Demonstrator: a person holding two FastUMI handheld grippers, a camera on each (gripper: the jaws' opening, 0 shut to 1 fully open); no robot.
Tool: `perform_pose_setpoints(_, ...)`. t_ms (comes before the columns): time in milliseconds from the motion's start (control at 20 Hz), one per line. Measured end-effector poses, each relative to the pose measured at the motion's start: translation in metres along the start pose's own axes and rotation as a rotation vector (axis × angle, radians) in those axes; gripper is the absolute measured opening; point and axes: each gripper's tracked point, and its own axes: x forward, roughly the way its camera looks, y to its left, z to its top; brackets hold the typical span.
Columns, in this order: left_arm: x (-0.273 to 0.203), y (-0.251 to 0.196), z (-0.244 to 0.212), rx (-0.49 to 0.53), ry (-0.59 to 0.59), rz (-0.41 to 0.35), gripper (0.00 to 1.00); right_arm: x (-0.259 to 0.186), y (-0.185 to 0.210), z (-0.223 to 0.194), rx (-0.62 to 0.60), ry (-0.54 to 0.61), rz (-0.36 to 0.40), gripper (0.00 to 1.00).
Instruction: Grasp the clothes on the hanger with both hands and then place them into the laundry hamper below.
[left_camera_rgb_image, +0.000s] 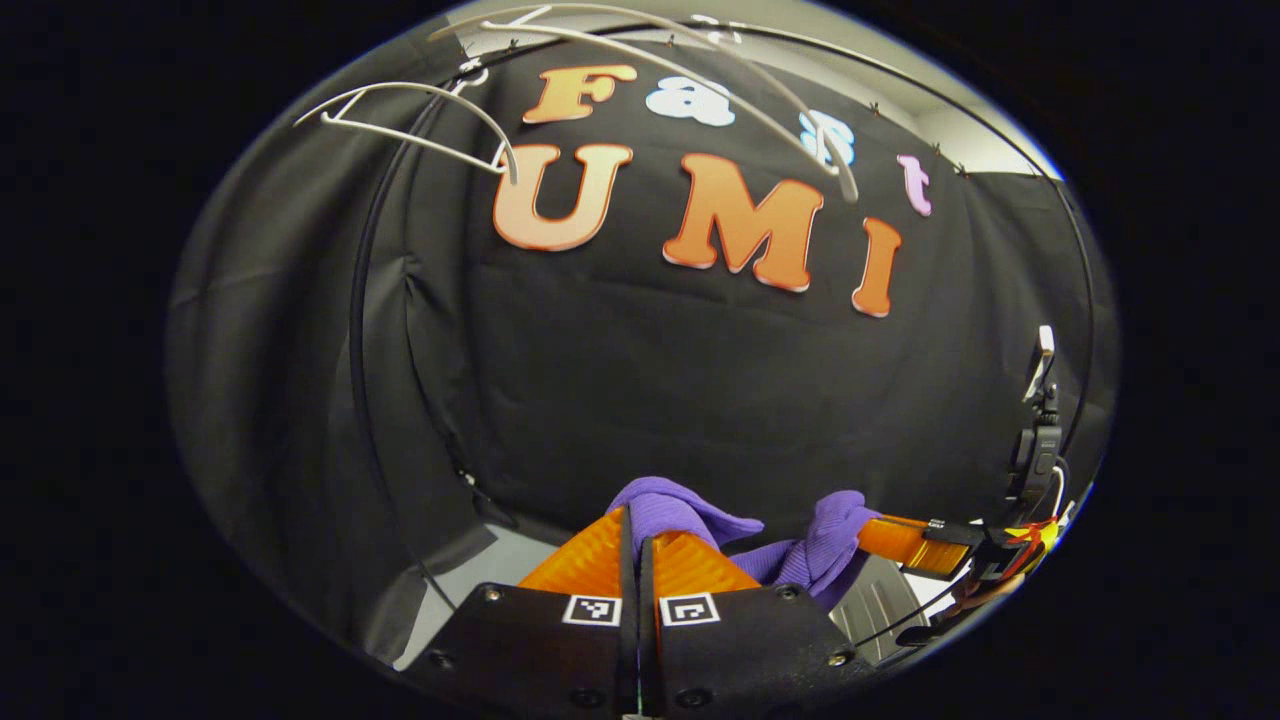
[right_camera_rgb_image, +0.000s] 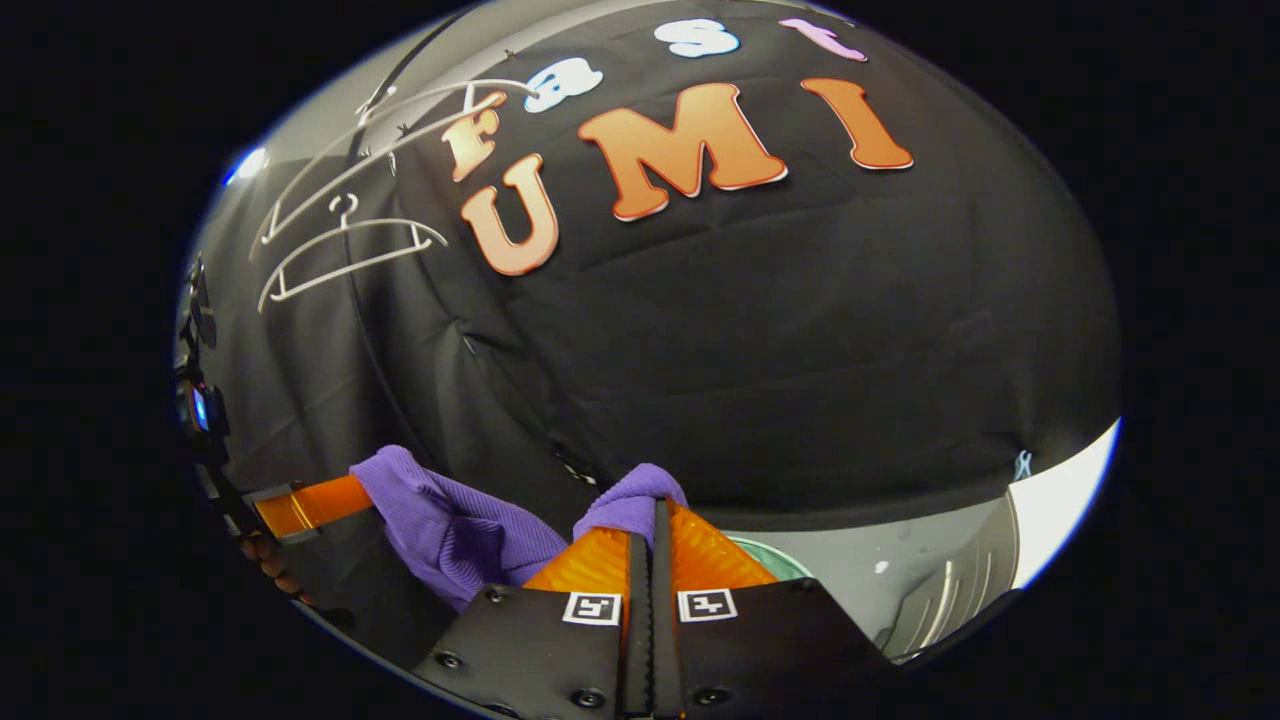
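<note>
Two pairs of tongs each pinch a bunch of the same purple cloth (left_camera_rgb_image: 690, 510), and most of that garment is hidden below the fingers, so its shape and full size cannot be made out. In the left gripper view, the left gripper (left_camera_rgb_image: 637, 540) has its fingers pressed together with a fold of the cloth bulging up just past their tips. Off to its right, the right gripper (left_camera_rgb_image: 905, 540) shows only as a short stretch of finger with another purple fold wrapped around its end; the hand behind it is cut off at the edge of the picture.

In the right gripper view, the right gripper (right_camera_rgb_image: 653, 535) is likewise clamped shut, a small purple tuft (right_camera_rgb_image: 630, 500) poking up between and beyond its tips. The cloth sags from there toward the left gripper (right_camera_rgb_image: 340, 495) at the far left, whose finger ends disappear inside the fabric; dark fingertips (right_camera_rgb_image: 262, 560) of the hand holding it barely show below.

Well above both pairs of tongs hang bare white hangers (left_camera_rgb_image: 420, 120) against the black backdrop (left_camera_rgb_image: 650, 360). Just beyond the right gripper's tips, a pale green rim (right_camera_rgb_image: 765, 550) peeks out, too covered to identify. A ribbed grey shape (left_camera_rgb_image: 875, 600) sits low beside the left gripper's right, also partly cut off.
</note>
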Motion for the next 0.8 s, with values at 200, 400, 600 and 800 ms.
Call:
perform_pose_setpoints(200,0.028,-0.004,-0.059,0.0,0.121,0.03,0.01,0.015,-0.029,-0.062,-0.012,0.094,-0.091,0.08)
perform_pose_setpoints(400,0.04,0.001,-0.126,-0.018,0.222,0.054,0.01,0.019,-0.05,-0.132,0.032,0.188,-0.148,0.08)
perform_pose_setpoints(600,0.057,-0.003,-0.193,-0.044,0.36,0.063,0.01,0.034,-0.064,-0.184,0.027,0.286,-0.178,0.08)
perform_pose_setpoints(800,0.062,-0.006,-0.252,-0.063,0.5,0.076,0.02,0.063,-0.07,-0.22,0.014,0.378,-0.191,0.08)
